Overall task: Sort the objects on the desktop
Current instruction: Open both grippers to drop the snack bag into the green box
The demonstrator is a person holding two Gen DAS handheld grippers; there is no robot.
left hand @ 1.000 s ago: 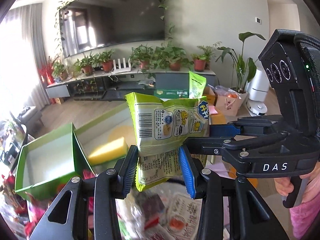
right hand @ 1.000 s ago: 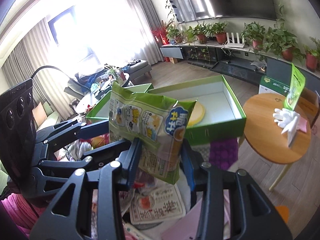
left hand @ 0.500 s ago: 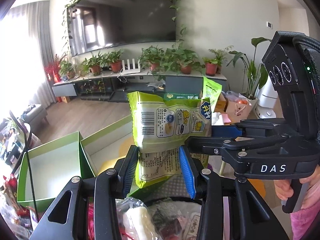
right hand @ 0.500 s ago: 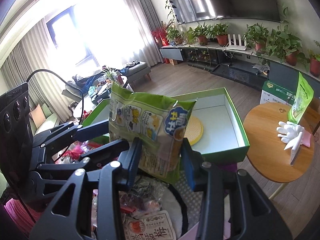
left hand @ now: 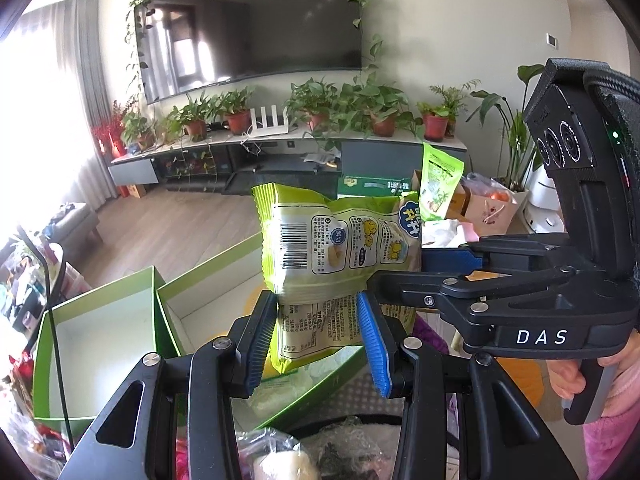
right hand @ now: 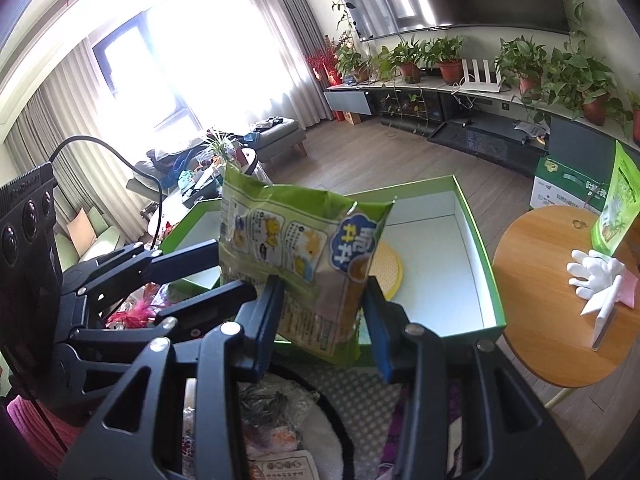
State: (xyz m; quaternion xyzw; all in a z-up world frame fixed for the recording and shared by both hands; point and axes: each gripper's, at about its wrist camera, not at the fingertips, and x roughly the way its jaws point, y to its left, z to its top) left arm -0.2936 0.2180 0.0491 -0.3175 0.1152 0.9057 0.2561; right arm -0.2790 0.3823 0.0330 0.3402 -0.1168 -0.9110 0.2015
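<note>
Both grippers hold one green snack bag (left hand: pixel 340 248) in the air from opposite sides; it also shows in the right wrist view (right hand: pixel 304 264). My left gripper (left hand: pixel 316 336) is shut on its lower part. My right gripper (right hand: pixel 324 320) is shut on it too, and its body (left hand: pixel 540 320) reaches in from the right in the left wrist view. Below and beyond the bag lies an open green box (right hand: pixel 472 240) with a yellow round disc (right hand: pixel 390 272) inside. A second open green box (left hand: pixel 100 344) stands to its left.
A round dark basket (right hand: pixel 280 408) of wrapped snacks sits right under the grippers. A round wooden side table (right hand: pixel 532 280) at the right carries a white hand-shaped stand (right hand: pixel 596 276) and a green pouch (right hand: pixel 616 208). Clutter lies at the left edge (left hand: pixel 24 380).
Both grippers have risen and moved forward with the bag, away from the snack pile. The open green boxes now lie lower and closer under the bag.
</note>
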